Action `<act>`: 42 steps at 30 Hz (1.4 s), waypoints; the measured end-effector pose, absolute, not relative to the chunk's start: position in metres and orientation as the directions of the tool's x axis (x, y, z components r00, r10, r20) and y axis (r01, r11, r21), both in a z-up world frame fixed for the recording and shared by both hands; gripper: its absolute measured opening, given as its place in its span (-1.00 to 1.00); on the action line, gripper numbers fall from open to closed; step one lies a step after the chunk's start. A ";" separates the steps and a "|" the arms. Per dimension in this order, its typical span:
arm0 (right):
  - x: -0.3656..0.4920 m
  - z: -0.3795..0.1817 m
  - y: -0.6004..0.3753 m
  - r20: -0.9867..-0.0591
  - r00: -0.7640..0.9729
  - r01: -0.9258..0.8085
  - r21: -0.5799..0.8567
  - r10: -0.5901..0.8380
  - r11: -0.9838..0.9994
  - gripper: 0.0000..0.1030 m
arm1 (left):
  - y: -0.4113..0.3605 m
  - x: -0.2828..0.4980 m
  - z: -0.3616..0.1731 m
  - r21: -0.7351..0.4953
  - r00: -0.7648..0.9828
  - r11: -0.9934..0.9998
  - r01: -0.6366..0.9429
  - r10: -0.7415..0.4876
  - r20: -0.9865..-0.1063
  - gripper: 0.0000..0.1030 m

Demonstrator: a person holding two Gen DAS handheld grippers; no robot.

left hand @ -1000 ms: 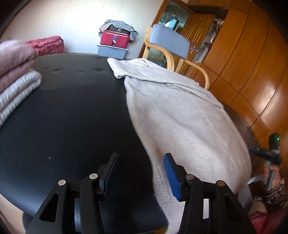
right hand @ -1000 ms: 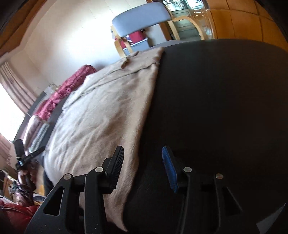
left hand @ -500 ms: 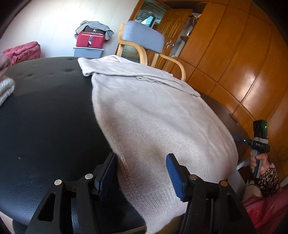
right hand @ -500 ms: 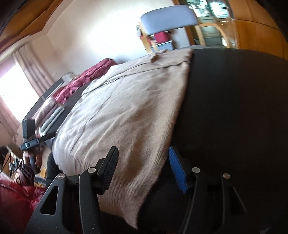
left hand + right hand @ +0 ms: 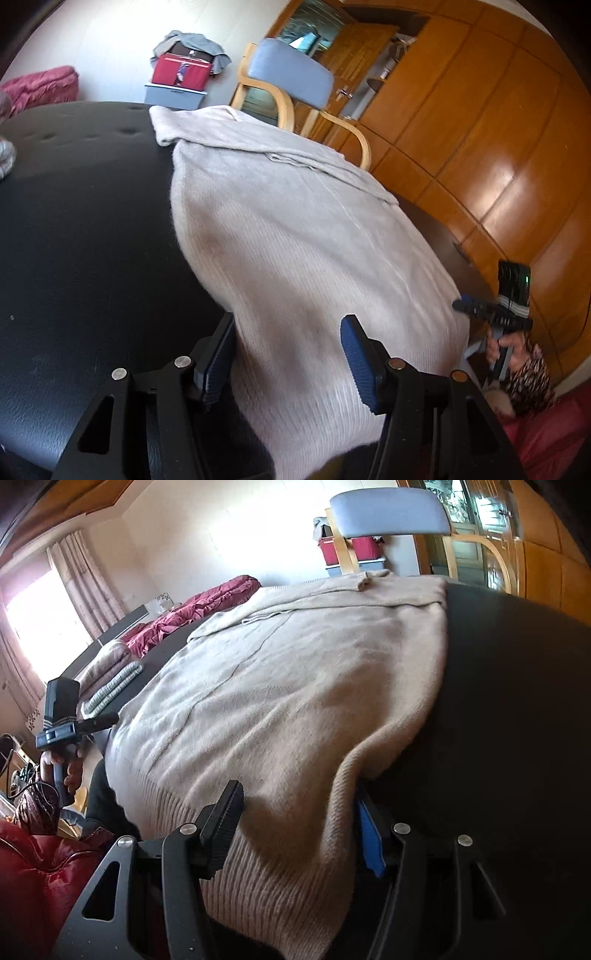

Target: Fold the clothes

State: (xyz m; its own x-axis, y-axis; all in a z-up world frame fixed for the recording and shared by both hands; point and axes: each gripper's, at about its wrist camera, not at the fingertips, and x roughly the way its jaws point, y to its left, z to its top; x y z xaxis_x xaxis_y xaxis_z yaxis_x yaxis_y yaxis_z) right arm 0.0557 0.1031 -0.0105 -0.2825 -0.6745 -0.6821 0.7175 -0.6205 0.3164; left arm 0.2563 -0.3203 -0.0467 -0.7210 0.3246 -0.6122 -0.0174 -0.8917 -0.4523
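Both hand-held grippers, left [image 5: 286, 352] and right [image 5: 301, 823], gape around the beige sweater's [image 5: 295, 686] hem; no writing is legible.

Daylight flooding in, fisheye bending the edges.
A window [image 5: 40, 627] at nine o'clock is blowing out white; wooden panels [image 5: 517, 177] are catching glare; corners are darkening.

My L cam sits low at the near hem, close in, looking along the sweater [image 5: 303, 236] toward the chair [image 5: 291, 74]. R cam: same hem, other corner, same way. Both share sweater [image 5: 295, 686], chair [image 5: 388, 517], black tabletop [image 5: 85, 229].
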 end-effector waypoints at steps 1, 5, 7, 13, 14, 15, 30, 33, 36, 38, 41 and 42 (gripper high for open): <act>0.056 -0.011 0.103 -0.684 -0.287 0.714 0.314 -0.671 -0.625 0.12 | -0.319 0.255 -0.047 -0.448 -0.719 -0.894 -0.018 0.323 -0.616 0.10; 0.057 -0.011 0.101 -0.689 -0.306 0.702 0.303 -0.656 -0.645 -0.04 | -0.314 0.247 -0.047 -0.428 -0.714 -0.904 -0.005 0.303 -0.631 0.09; 0.056 -0.010 0.101 -0.694 -0.315 0.701 0.289 -0.647 -0.652 -0.10 | -0.310 0.243 -0.046 -0.396 -0.715 -0.918 0.011 0.270 -0.645 -0.09; 0.052 -0.005 0.101 -0.684 -0.292 0.709 0.315 -0.669 -0.631 -0.67 | -0.307 0.244 -0.048 -0.366 -0.710 -0.930 0.021 0.244 -0.660 -0.86; 0.051 -0.006 0.103 -0.677 -0.285 0.704 0.332 -0.678 -0.628 -0.67 | -0.308 0.246 -0.048 -0.376 -0.712 -0.927 0.019 0.251 -0.656 -0.87; 0.050 -0.006 0.105 -0.669 -0.275 0.695 0.358 -0.691 -0.624 -0.68 | -0.308 0.249 -0.047 -0.380 -0.716 -0.925 0.017 0.254 -0.650 -0.87; 0.057 0.014 0.127 -0.438 -0.061 0.622 0.686 -0.897 -0.377 -0.69 | -0.321 0.298 0.002 -0.547 -0.786 -0.831 -0.103 0.405 -0.467 -0.88; 0.046 0.034 0.122 -0.390 -0.062 0.642 0.689 -0.919 -0.336 -0.69 | -0.334 0.288 0.019 -0.586 -0.800 -0.800 -0.128 0.433 -0.416 -0.88; 0.030 0.054 0.113 -0.360 -0.076 0.672 0.670 -0.930 -0.315 -0.69 | -0.349 0.269 0.033 -0.620 -0.814 -0.770 -0.147 0.450 -0.366 -0.88; 0.016 0.065 0.107 -0.345 -0.089 0.686 0.659 -0.934 -0.309 -0.69 | -0.360 0.250 0.039 -0.640 -0.822 -0.754 -0.146 0.452 -0.346 -0.88; -0.009 0.073 0.099 -0.321 -0.113 0.686 0.660 -0.940 -0.307 -0.69 | -0.377 0.222 0.046 -0.676 -0.831 -0.723 -0.144 0.459 -0.314 -0.88; -0.020 0.074 0.097 -0.315 -0.117 0.679 0.666 -0.942 -0.307 -0.69 | -0.385 0.213 0.045 -0.696 -0.830 -0.703 -0.144 0.469 -0.302 -0.88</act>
